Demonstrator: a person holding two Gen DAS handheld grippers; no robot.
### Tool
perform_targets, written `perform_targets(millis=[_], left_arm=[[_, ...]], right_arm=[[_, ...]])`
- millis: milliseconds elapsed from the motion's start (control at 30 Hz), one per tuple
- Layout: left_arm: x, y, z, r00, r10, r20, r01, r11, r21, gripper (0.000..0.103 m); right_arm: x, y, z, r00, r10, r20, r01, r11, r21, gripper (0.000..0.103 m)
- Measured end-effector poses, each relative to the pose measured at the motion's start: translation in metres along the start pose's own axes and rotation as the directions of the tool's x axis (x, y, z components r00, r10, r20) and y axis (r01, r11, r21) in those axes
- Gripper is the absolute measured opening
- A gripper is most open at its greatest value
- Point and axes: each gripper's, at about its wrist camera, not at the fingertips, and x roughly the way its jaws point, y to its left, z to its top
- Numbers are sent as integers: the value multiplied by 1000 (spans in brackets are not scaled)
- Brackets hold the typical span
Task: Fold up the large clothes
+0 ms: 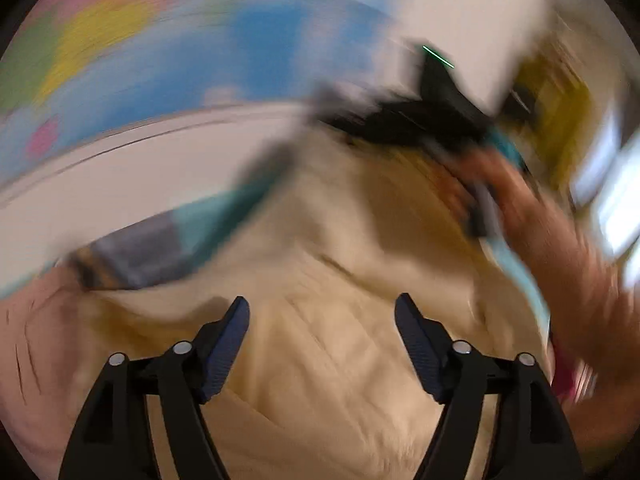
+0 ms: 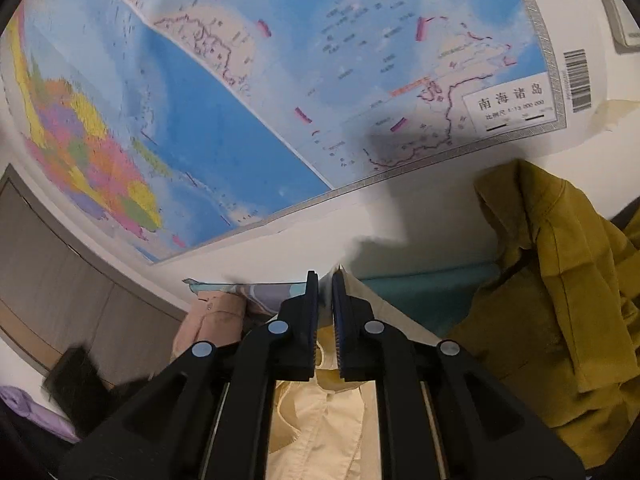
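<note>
Left wrist view, heavily blurred: left hand-held gripper [image 1: 322,308] spread wide, nothing between its fingers, hovering over the cream garment [image 1: 320,360] that fills the near and middle ground. Farther off, to the right, the right hand-held gripper [image 1: 404,120] as a black smear held by a bare hand [image 1: 532,216], seemingly at the far edge of the cream cloth; grip not discernible from here. Left of it, a teal and grey strip of fabric [image 1: 192,236]; beyond that, a white wall and a blurred wall map [image 1: 224,40]. Right wrist view, sharper: right hand-held gripper [image 2: 325,280] nearly closed, fingers pinching a lifted edge of the cream garment [image 2: 316,420], which hangs down between and beneath the arms of the tool. Mustard-yellow garment [image 2: 560,300] heaped just to the right; pink garment [image 2: 212,316] to the left, teal patterned fabric [image 2: 256,292] behind it, lilac cloth [image 2: 24,408] at the far left edge. Above, the wall map [image 2: 224,128] with an inset labelled 南海诸岛 and a barcode [image 2: 576,80] at its right margin.
</note>
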Motion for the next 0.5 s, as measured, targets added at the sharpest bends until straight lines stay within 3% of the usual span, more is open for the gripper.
perform_targets(millis=[67, 133, 167, 233, 300, 367, 400, 500], left_arm=[[24, -24, -1, 994, 44, -99, -34, 995, 95, 75], [49, -26, 7, 983, 61, -172, -47, 995, 85, 70], [59, -22, 12, 980, 66, -190, -53, 996, 72, 63], [83, -2, 32, 971, 118, -208, -123, 992, -7, 54], [88, 28, 54, 969, 179, -168, -200, 973, -117, 51], [81, 56, 71, 975, 203, -86, -218, 946, -240, 53], [75, 77, 77, 977, 209, -48, -213, 913, -349, 61], [74, 116, 64, 990, 117, -74, -138, 801, -582, 63]], right_arm=[[4, 3, 1, 1000, -8, 6, 8, 1000, -8, 9], [3, 3, -1, 1000, -5, 9, 5, 1000, 1, 9], [-1, 4, -2, 1000, -8, 16, 8, 1000, -4, 10], [-13, 5, -2, 1000, -14, 25, 14, 1000, -22, 18], [-37, 9, -9, 998, -15, 55, 18, 998, -62, 40], [-59, 13, -17, 998, -4, 67, 10, 995, -101, 49], [-77, 15, -28, 998, -11, 62, 20, 990, -142, 56], [-118, 15, -66, 997, -70, 37, 76, 970, -231, 79]])
